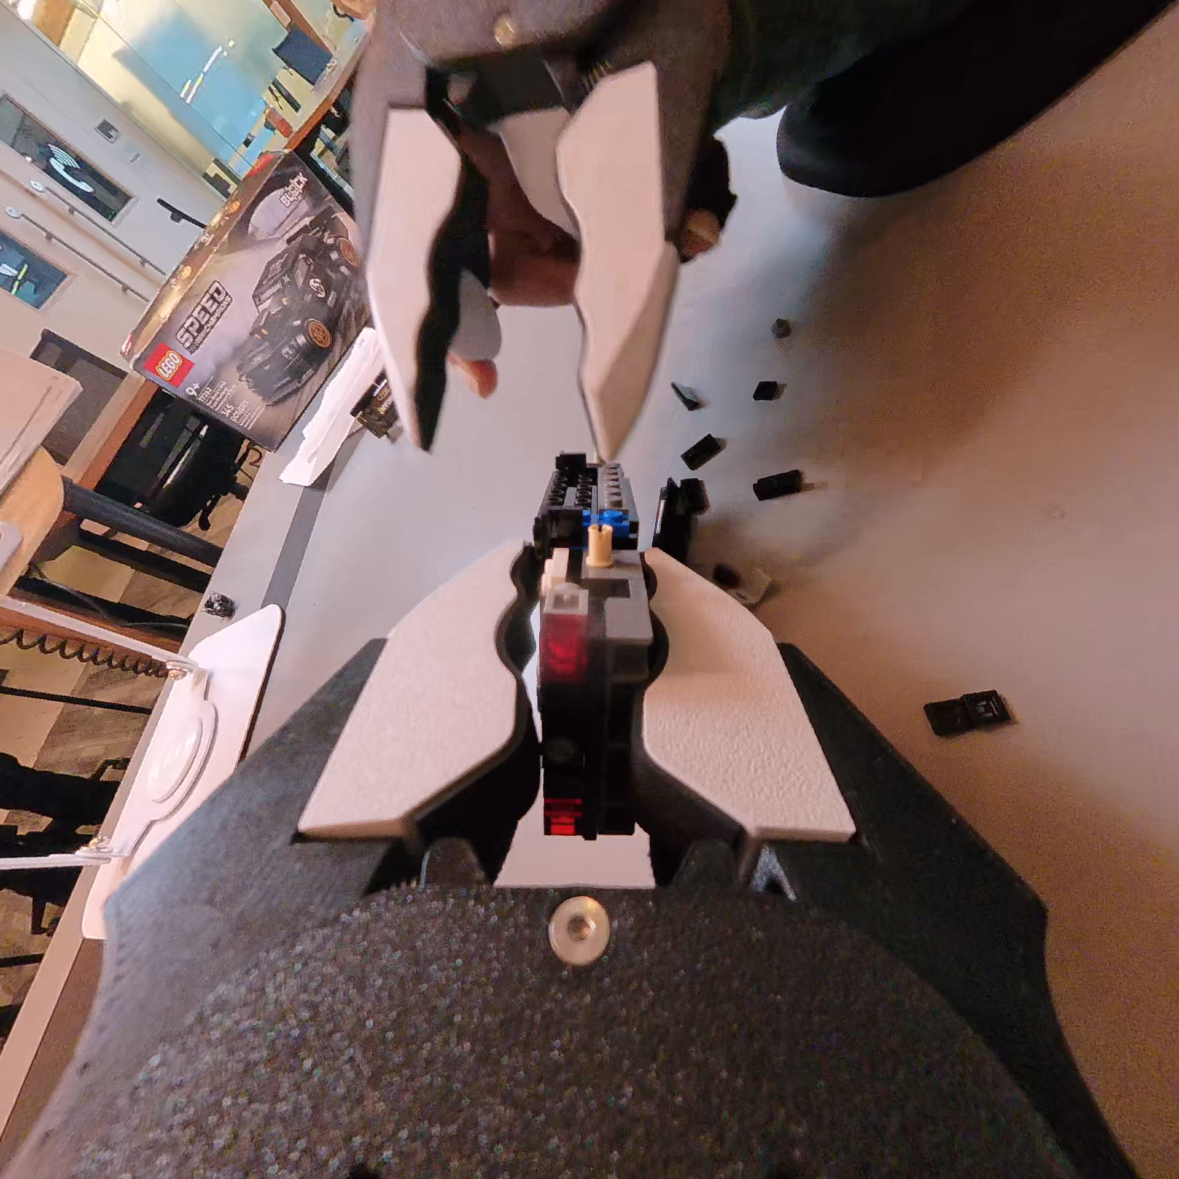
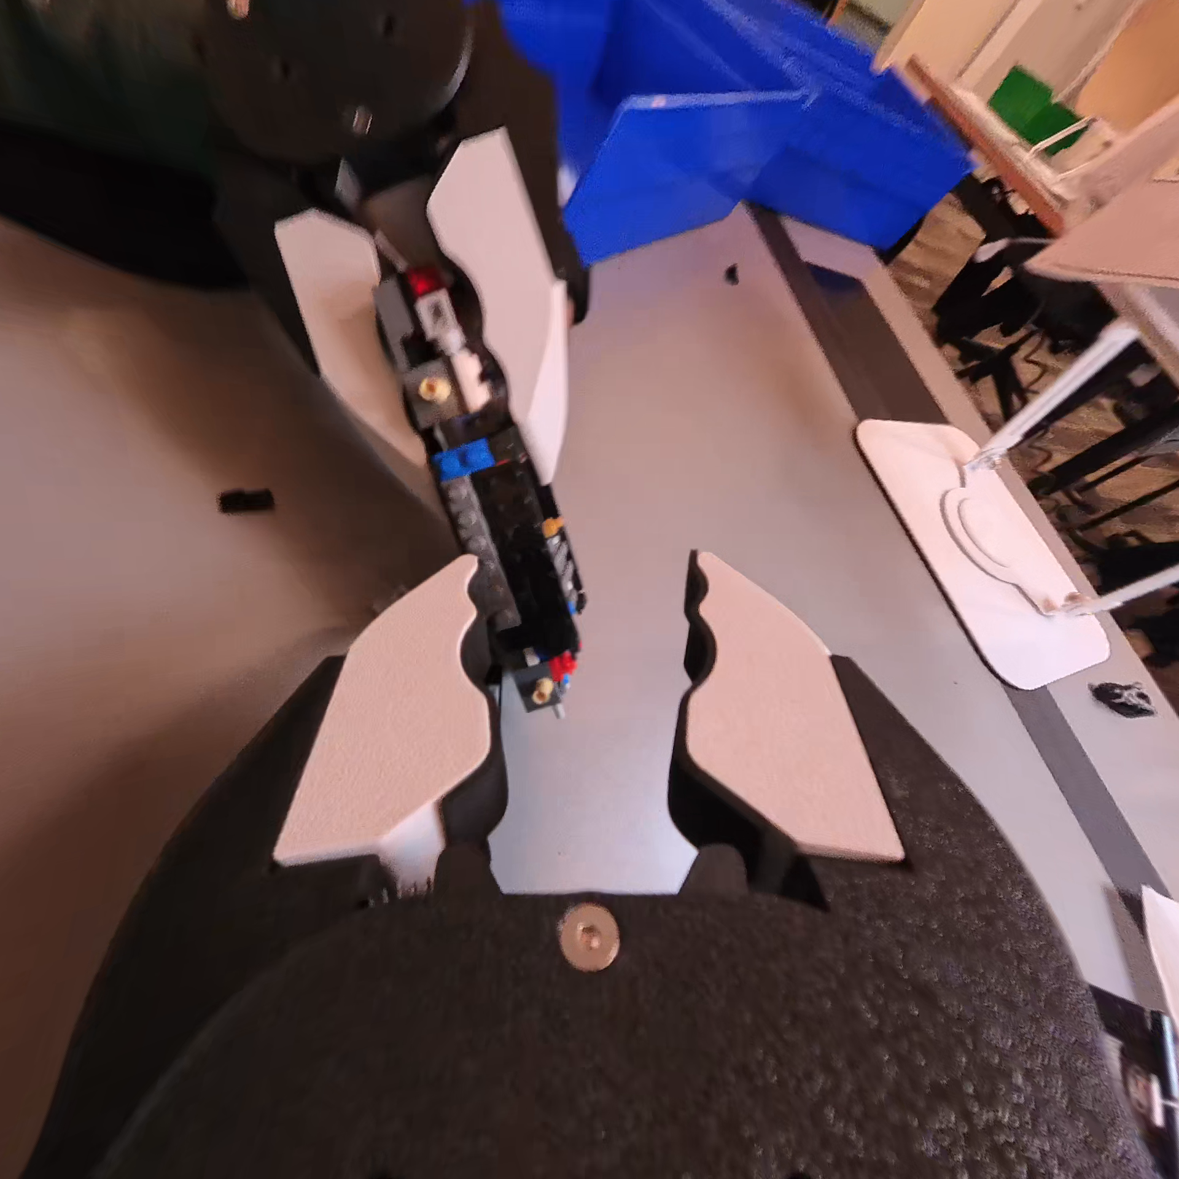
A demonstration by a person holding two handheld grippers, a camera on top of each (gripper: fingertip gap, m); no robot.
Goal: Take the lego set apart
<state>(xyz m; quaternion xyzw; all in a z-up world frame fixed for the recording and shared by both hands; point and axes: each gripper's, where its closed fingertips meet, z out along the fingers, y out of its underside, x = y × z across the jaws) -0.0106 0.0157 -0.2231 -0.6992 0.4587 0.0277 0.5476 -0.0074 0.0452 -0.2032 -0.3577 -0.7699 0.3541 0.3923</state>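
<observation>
The lego set (image 1: 590, 638), a long black chassis with a blue plate, a tan pin and red translucent bricks at one end, sits at the centre of the left wrist view, clamped between the white fingers of the left gripper (image 1: 584, 568) and held above the desk (image 1: 395, 510). In the right wrist view the same model (image 2: 504, 529) runs diagonally from the upper left toward the middle, its near end lying between the spread fingers of the right gripper (image 2: 584, 568), close against the left-hand finger in frame; whether it touches that finger I cannot tell. Those fingers are released and grasp nothing.

Seen from the left wrist view, the right gripper (image 1: 520, 440) hangs over the far end of the model, one fingertip just at the top row of studs. Small black pieces (image 1: 775, 485) lie scattered on the desk to the right of centre, with another black piece (image 1: 970, 711) lower right, so stripping appears well under way. The set's box (image 1: 255, 306) stands in the upper left, and a blue bin (image 2: 734, 127) fills the top of the right wrist view.

The step in hand looks like lining up for the next pull. That move calls for closing the right fingers on one plate at the free end and prying it off while the left grip braces the chassis firmly.
</observation>
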